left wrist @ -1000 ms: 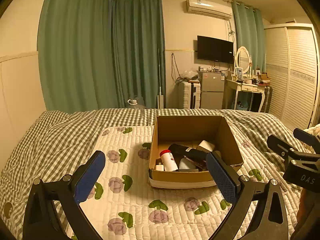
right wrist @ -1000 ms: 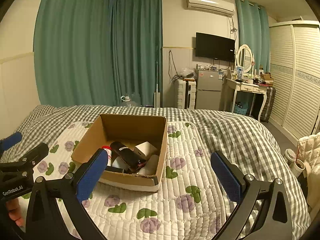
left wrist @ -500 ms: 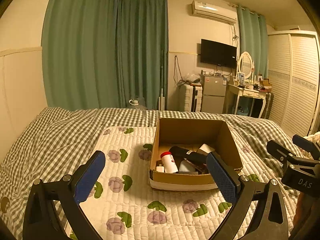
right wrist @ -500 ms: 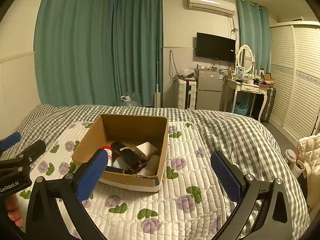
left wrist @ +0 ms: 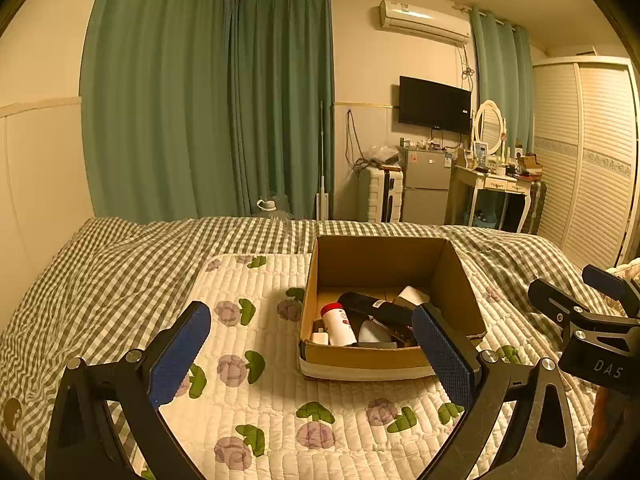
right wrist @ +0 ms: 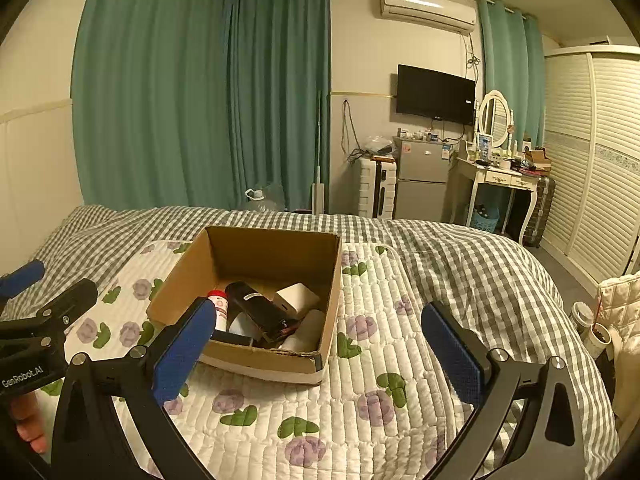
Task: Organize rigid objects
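Observation:
An open cardboard box (left wrist: 460, 292) (right wrist: 188, 276) sits on a flowered quilt on the bed. Inside lie a white bottle with a red cap (left wrist: 338, 322) (right wrist: 219, 306), a long black object (left wrist: 376, 308) (right wrist: 260, 308), a white boxy item (left wrist: 412, 295) (right wrist: 296, 296) and other small things I cannot make out. My left gripper (left wrist: 310, 350) is open and empty, held back from the box's near side. My right gripper (right wrist: 320, 350) is open and empty too, near the box's right front corner. Each gripper shows at the edge of the other's view.
The flowered quilt (left wrist: 256, 400) lies over a grey checked bedspread (right wrist: 460, 264). Beyond the bed stand green curtains (left wrist: 200, 100), a white suitcase (left wrist: 380, 194), a small fridge (left wrist: 426, 188), a dressing table (right wrist: 504, 178) and a louvred wardrobe (right wrist: 600, 160). A hand (right wrist: 28, 426) holds the left gripper.
The left wrist view has tilted upward and pulled slightly back, so the box sits lower in frame. The right gripper has barely shifted. Both stay open.

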`<action>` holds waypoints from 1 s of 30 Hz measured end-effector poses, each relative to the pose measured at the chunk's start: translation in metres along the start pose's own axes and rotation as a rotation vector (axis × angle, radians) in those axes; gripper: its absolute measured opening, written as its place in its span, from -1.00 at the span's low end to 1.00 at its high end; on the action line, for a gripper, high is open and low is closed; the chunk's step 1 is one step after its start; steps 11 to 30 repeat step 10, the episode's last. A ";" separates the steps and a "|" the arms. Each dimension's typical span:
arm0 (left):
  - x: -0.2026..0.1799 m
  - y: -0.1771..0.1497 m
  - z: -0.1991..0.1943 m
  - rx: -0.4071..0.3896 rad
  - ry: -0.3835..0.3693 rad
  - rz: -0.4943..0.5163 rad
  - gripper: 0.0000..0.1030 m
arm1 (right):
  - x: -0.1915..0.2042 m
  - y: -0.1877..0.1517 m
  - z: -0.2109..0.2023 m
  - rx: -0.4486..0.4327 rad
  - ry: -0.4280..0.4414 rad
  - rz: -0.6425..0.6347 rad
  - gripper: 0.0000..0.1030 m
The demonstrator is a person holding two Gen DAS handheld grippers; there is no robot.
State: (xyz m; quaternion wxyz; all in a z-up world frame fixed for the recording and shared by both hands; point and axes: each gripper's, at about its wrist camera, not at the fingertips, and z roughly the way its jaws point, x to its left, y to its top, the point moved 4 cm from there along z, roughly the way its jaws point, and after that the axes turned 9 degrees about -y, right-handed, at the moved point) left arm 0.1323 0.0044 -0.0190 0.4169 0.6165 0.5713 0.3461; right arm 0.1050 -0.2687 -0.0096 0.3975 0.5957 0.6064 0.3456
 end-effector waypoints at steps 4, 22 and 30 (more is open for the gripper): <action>0.000 -0.002 0.001 0.002 0.006 -0.002 1.00 | -0.001 0.000 0.001 0.003 0.001 0.004 1.00; -0.001 -0.003 0.001 0.004 0.005 0.008 1.00 | 0.000 -0.001 0.003 0.010 0.005 0.003 1.00; -0.001 -0.003 0.001 0.004 0.005 0.008 1.00 | 0.000 -0.001 0.003 0.010 0.005 0.003 1.00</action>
